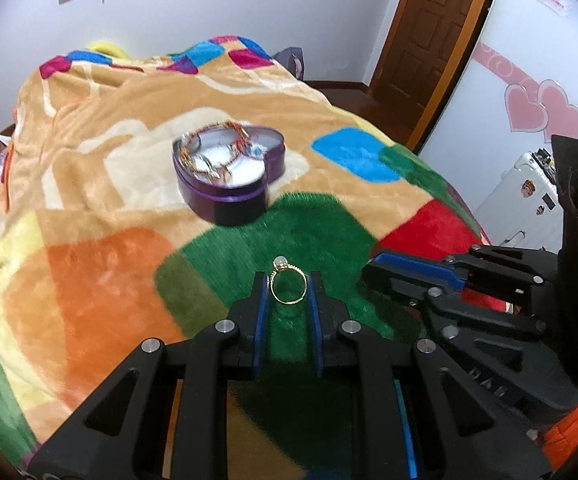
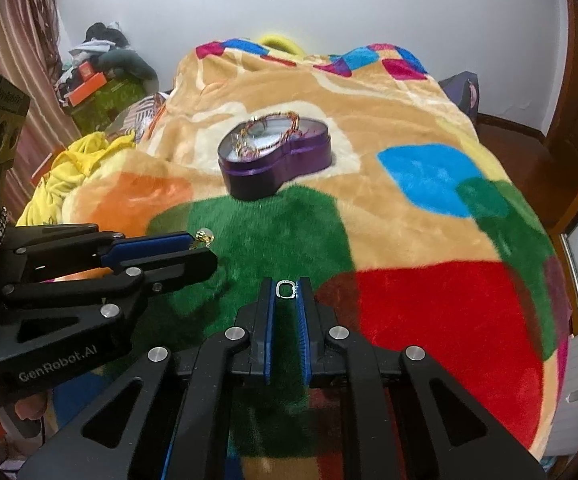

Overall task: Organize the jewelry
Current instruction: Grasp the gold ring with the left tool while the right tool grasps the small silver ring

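Note:
My left gripper [image 1: 287,285] is shut on a gold ring with a pale stone [image 1: 287,283], held above the green patch of the blanket; its ring also shows in the right wrist view [image 2: 204,237]. My right gripper [image 2: 287,289] is shut on a small silver ring [image 2: 286,289]. An open purple heart-shaped tin [image 1: 229,168] sits further up the bed with beaded bracelets and small pieces inside; it shows in the right wrist view too [image 2: 275,156]. The right gripper shows from the side in the left wrist view [image 1: 375,270]; the left one shows at the left in the right wrist view [image 2: 203,250].
A colourful plush blanket [image 1: 109,240] covers the bed. Yellow cloth [image 2: 69,172] and cluttered boxes [image 2: 97,84] lie off the bed's left side. A wooden door [image 1: 421,40] and a white appliance [image 1: 529,200] stand to the right.

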Motion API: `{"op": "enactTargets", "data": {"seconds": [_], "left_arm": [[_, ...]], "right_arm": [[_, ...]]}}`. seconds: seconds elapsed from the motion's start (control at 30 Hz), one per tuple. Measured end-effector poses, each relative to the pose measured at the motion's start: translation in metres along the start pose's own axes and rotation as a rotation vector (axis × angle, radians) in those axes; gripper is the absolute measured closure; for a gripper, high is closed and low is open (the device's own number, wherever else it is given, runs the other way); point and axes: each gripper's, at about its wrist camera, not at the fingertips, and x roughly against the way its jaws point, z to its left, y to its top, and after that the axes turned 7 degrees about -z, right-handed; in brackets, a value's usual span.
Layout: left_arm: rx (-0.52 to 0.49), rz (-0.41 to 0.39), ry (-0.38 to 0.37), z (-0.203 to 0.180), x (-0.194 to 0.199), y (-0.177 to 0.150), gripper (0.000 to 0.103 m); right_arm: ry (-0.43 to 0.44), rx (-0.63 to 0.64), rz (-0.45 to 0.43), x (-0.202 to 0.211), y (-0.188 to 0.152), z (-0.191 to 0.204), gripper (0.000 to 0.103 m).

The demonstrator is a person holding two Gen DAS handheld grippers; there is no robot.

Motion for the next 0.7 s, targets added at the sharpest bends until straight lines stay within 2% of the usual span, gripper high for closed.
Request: {"op": "enactTargets", "data": {"seconds": [0.7], "left_arm": [[-0.012,-0.163,0.033,0.012,0.044,0.049,0.085]], "right_arm": [[-0.043,0.0,-0.208,0.036,0.052,0.001,0.094]]}}
